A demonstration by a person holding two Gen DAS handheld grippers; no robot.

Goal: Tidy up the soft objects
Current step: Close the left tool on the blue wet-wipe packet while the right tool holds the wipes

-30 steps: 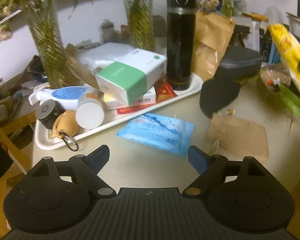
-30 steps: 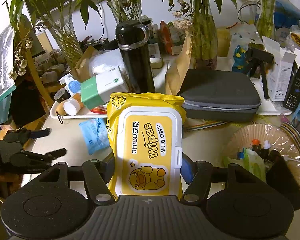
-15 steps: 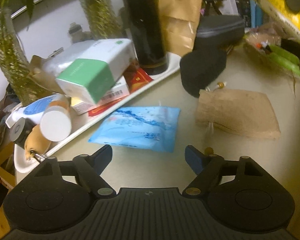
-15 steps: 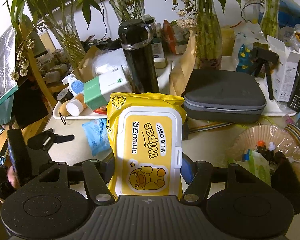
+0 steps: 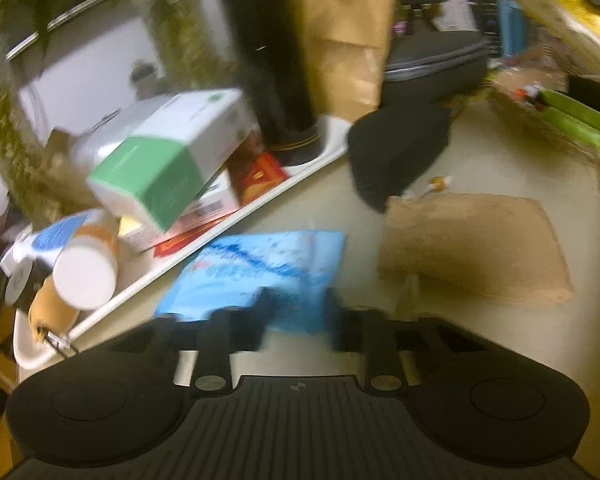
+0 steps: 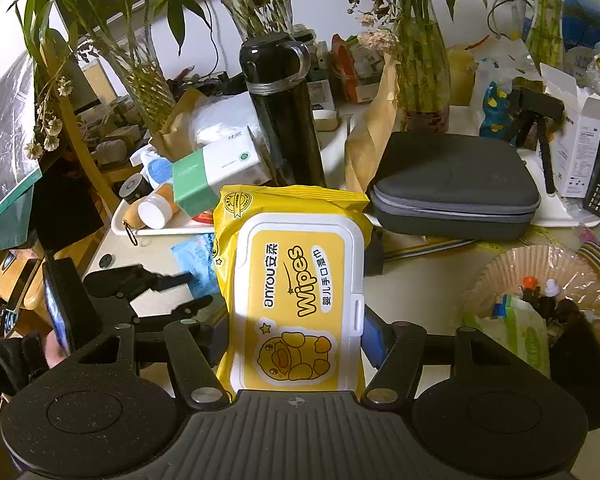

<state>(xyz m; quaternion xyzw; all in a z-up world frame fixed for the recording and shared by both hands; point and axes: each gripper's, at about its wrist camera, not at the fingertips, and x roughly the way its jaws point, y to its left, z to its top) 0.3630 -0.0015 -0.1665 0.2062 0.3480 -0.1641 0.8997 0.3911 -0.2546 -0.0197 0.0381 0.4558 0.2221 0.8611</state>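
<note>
Gripping a yellow pack of wipes (image 6: 296,300) between its two fingers, the right gripper (image 6: 296,332) holds the pack upright above the table (image 6: 420,276), its white lid facing the camera; the blue pads press on both sides of the pack.

The left gripper (image 5: 296,312) has just been closing its jaws, and in the blurred left wrist view the two fingers stand close together over the near edge of a blue packet (image 5: 260,272); the packet's edge lies between them, yet whether the pads already press on it I cannot tell. The packet lies flat on the table just beside the near rim of a white tray (image 5: 204,240); seen from the right wrist, the same gripper (image 6: 180,292) reaches in from the left towards the packet (image 6: 196,256), and part of a hand (image 6: 56,344) shows behind it.

On the tray stand a black flask (image 6: 284,112), a green and white box (image 6: 216,172) tilted on other things, and a small bottle with a white cap (image 6: 152,210) lying on its side; right of the packet a brown pouch (image 5: 476,248) lies flat on the table, and beyond it a black pouch (image 5: 396,152) touches its far corner. A grey zipped case (image 6: 456,184) sits to the far right of the flask, and a paper bowl (image 6: 540,268) with small items stands near on the right; glass vases with green stems (image 6: 424,60) line the far side.
</note>
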